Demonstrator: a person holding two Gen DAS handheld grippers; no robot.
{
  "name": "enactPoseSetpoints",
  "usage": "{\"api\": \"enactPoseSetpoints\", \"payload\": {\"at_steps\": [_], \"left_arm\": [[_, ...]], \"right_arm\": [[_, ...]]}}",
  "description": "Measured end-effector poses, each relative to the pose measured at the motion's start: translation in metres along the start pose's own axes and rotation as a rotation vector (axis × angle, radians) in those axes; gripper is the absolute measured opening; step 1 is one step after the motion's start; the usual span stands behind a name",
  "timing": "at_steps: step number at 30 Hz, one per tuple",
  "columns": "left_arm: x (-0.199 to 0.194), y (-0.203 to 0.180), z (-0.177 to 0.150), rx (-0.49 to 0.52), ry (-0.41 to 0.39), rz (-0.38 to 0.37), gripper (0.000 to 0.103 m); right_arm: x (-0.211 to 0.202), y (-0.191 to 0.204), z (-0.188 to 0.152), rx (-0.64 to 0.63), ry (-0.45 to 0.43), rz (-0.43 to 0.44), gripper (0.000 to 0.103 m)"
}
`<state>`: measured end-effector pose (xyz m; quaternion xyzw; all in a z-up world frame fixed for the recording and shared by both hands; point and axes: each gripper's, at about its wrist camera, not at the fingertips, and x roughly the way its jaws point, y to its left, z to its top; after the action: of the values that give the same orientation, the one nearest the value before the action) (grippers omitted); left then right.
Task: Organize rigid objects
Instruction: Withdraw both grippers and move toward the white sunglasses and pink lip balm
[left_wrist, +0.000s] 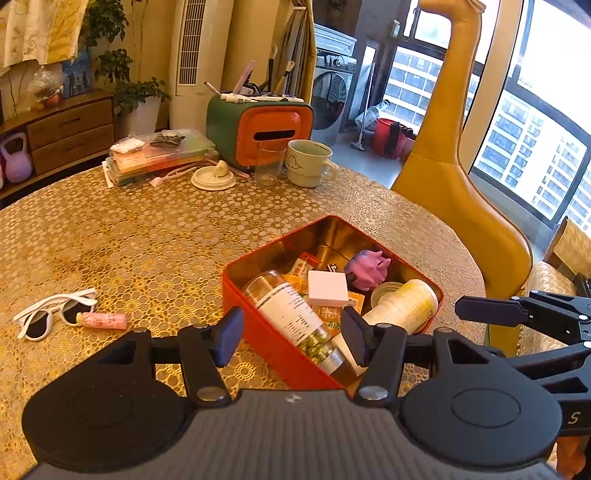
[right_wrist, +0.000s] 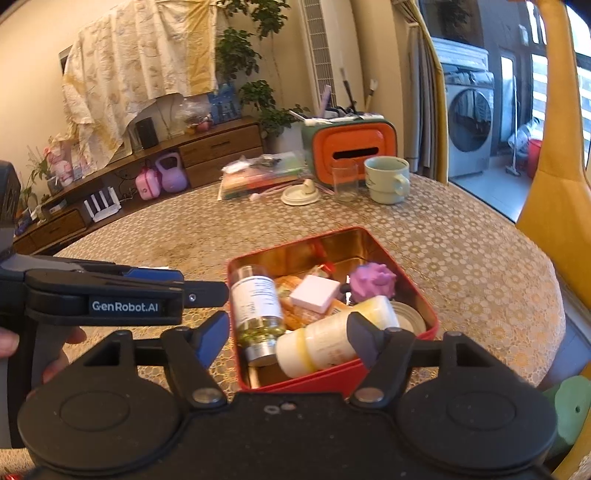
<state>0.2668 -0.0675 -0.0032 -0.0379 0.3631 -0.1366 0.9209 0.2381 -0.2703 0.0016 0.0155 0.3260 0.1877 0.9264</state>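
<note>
Sunglasses (left_wrist: 55, 312) and pink tube (left_wrist: 103, 320) lie loose on the table (left_wrist: 147, 229), left of your red tin (left_wrist: 269, 343); both claws, left (left_wrist: 291, 332) and right (right_wrist: 288, 338), hang parted and empty above it, ready to collect.

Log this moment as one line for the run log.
left gripper: open, empty | right gripper: open, empty | red tin: holds bottles, purple toy | sunglasses, pink tube: on table

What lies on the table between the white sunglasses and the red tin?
Only a pink tube, lying against the white sunglasses; from there to the red tin the tablecloth is bare, as the left wrist view shows.
</note>
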Motion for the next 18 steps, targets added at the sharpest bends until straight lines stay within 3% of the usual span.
{"api": "enactPoseSetpoints", "payload": {"at_steps": [10,13,18], "left_arm": [[-0.034,0.033,-0.012,-0.036,-0.019,0.029,0.057],[-0.045,0.044,-0.017,-0.037,-0.032,0.051,0.069],[-0.060,0.068,-0.026,-0.039,-0.041,0.080,0.070]], "right_arm": [[-0.008,0.031,-0.002,-0.053,-0.014,0.006,0.079],[-0.007,0.043,-0.005,-0.072,-0.017,0.011,0.083],[-0.004,0.061,-0.006,-0.101,-0.016,0.030,0.089]]}}
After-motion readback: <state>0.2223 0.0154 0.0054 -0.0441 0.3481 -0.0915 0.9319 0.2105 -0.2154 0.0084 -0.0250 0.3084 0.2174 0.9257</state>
